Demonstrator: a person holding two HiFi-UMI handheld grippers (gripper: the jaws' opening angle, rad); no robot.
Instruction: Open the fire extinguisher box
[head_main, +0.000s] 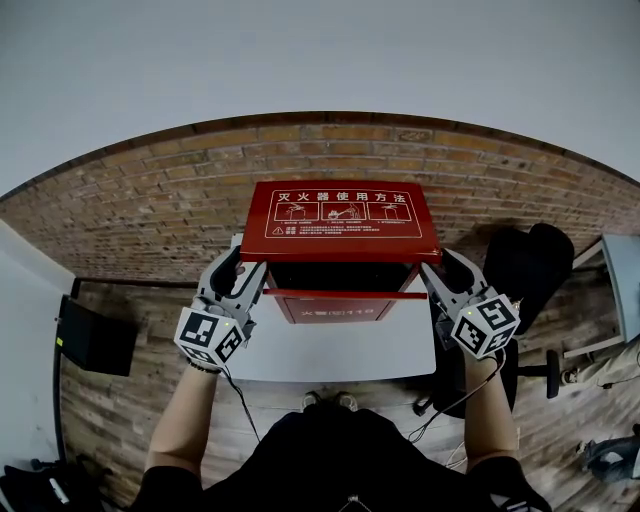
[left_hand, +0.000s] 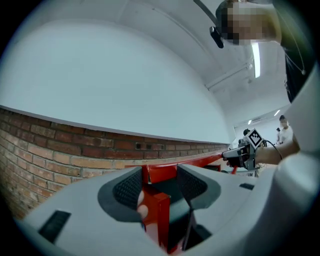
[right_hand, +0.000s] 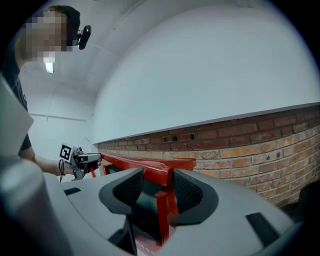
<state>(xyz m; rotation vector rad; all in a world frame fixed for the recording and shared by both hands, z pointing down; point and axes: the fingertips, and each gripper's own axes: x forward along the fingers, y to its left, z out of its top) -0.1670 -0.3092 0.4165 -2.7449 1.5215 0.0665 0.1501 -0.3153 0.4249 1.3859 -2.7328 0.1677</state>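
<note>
The red fire extinguisher box (head_main: 335, 308) stands on a white base against a brick wall. Its lid (head_main: 340, 215), printed with white instructions, is raised off the box, and the dark inside shows under its front edge. My left gripper (head_main: 243, 268) is shut on the lid's front left corner. My right gripper (head_main: 437, 268) is shut on the front right corner. In the left gripper view the red lid edge (left_hand: 160, 173) sits between the pads and runs off toward the right gripper (left_hand: 242, 152). The right gripper view shows the lid corner (right_hand: 165, 175) between its pads, with the left gripper (right_hand: 82, 160) far along the edge.
A low brick wall (head_main: 150, 190) with white wall above it is behind the box. The white base (head_main: 330, 350) extends toward me. A black case (head_main: 95, 340) sits on the wooden floor at the left, and a dark office chair (head_main: 525, 270) stands at the right.
</note>
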